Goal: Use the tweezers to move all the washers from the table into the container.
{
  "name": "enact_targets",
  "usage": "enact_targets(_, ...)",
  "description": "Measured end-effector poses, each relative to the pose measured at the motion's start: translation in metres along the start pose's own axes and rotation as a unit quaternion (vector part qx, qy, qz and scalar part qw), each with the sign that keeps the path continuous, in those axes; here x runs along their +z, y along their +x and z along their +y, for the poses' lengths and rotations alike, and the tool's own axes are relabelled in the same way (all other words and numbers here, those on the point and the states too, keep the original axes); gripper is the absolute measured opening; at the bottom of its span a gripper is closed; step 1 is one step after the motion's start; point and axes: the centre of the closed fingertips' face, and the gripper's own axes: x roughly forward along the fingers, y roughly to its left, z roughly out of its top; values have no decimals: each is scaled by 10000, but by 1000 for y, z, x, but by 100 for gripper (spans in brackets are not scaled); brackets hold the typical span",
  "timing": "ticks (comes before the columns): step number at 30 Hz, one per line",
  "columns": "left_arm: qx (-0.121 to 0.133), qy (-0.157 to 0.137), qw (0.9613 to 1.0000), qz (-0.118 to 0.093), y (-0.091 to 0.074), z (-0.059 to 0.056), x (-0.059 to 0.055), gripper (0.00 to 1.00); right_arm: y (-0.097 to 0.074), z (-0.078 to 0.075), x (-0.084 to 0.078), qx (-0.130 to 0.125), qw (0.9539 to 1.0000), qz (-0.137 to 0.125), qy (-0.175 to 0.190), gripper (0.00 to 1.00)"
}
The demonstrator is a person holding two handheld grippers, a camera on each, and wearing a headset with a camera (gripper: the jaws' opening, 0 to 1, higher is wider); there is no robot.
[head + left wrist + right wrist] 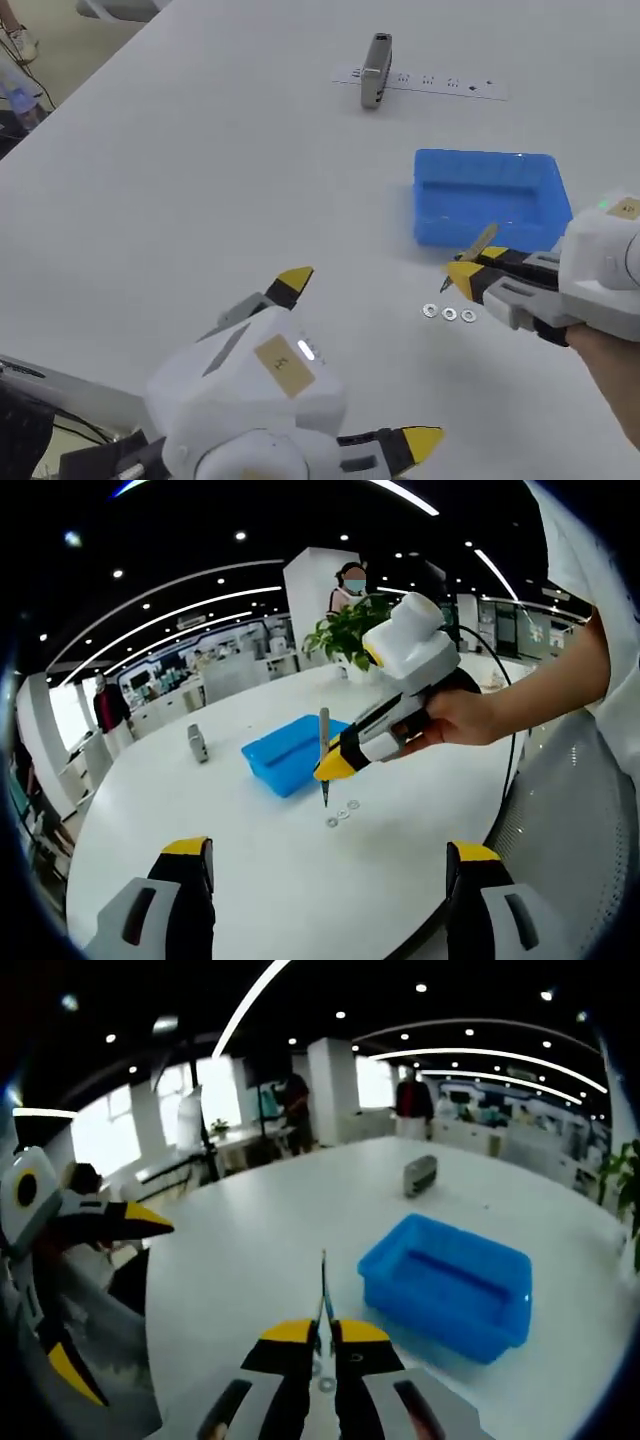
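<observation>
Three small metal washers [449, 314] lie in a row on the white table, just in front of the blue container [489, 196]. My right gripper [462, 270] is shut on a pair of tweezers [478, 243], whose tip hangs just above the washers [342, 814]. In the right gripper view the tweezers [325, 1290] stick out between the closed yellow-tipped jaws, with the container [447, 1284] to the right. My left gripper [355, 360] is open at the near table edge, nothing between its fingers [190, 865].
A small grey metal block [375, 70] stands on a printed paper strip [430, 82] at the far side of the table. A person's hand [455, 718] holds the right gripper. Several people and a potted plant [345, 630] stand in the room beyond.
</observation>
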Motion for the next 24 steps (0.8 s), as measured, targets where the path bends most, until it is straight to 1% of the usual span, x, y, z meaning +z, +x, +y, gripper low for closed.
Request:
enact_targets(2,21,4,10000,11,0,1,0,99,2,1,-2,17,10000,40,-61,4)
enact_targets(6,61,2,10000,-33,-1,2,1,99,4,1,-4,32,9999,123,-102,4)
enact_targets(11,65,9,10000,-26,-1,3,1,99,5,4,-9,107,9997,196,-37,4)
enact_targets(19,87,68,9999,30,-1,3,0,99,8,2,-17,58,9996,268,18,4)
enact_targets(21,83,74,9999,51,-1,3,-1,99,8,2,-17,42,9997,225,4,4)
enact_targets(22,77,79,9999,54,-1,3,-1,99,8,2,-18,40,9998,220,-10,4)
enact_targets(24,74,108,9999,68,-1,2,-1,99,8,2,-18,1,9996,224,-186,4)
